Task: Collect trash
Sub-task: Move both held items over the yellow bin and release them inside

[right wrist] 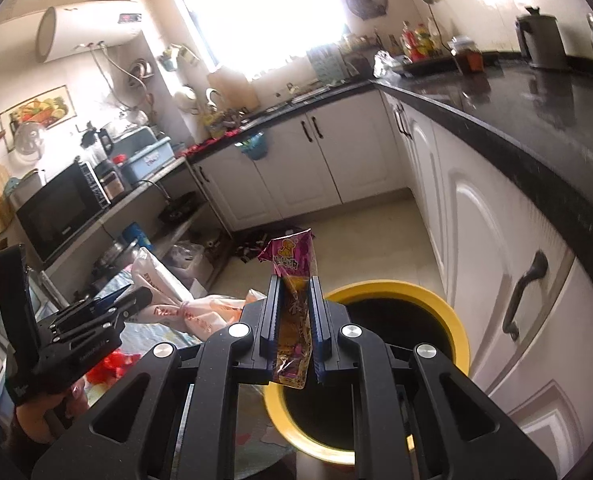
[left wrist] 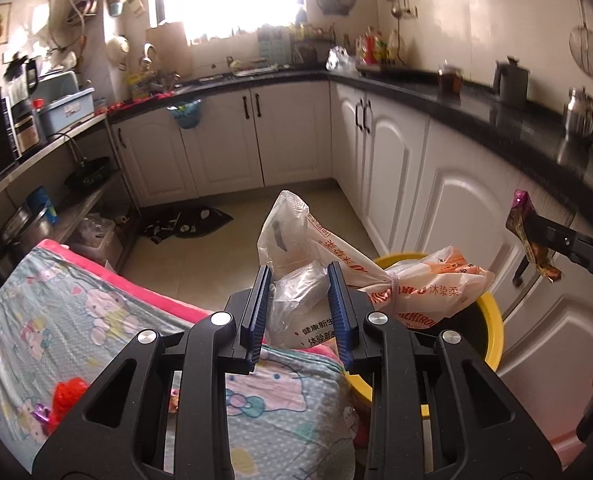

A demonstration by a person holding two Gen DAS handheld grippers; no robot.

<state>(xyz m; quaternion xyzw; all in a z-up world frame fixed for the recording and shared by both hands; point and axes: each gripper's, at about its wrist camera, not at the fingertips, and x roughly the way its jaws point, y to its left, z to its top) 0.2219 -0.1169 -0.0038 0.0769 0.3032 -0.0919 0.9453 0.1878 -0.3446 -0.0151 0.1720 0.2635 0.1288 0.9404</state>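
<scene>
My left gripper (left wrist: pixel 299 271) is shut on a crumpled white plastic bag with orange print (left wrist: pixel 336 276), knotted in the middle. The bag hangs partly over the rim of a yellow bin with a dark inside (left wrist: pixel 492 320). My right gripper (right wrist: pixel 294 282) is shut on a purple and yellow snack wrapper (right wrist: pixel 292 312), held upright just above the near rim of the yellow bin (right wrist: pixel 452 316). In the left wrist view the right gripper (left wrist: pixel 536 226) and its wrapper (left wrist: pixel 526 232) show at the right edge. The left gripper (right wrist: pixel 130 294) and the bag (right wrist: pixel 200 312) show at the left of the right wrist view.
A table under a pastel cartoon-print cloth (left wrist: pixel 96 320) stands left of the bin, with a red scrap (left wrist: pixel 66 396) on it. White cabinets (left wrist: pixel 416 184) under a black counter (right wrist: pixel 516 112) run along the right. Dark litter (left wrist: pixel 188 222) lies on the tiled floor ahead.
</scene>
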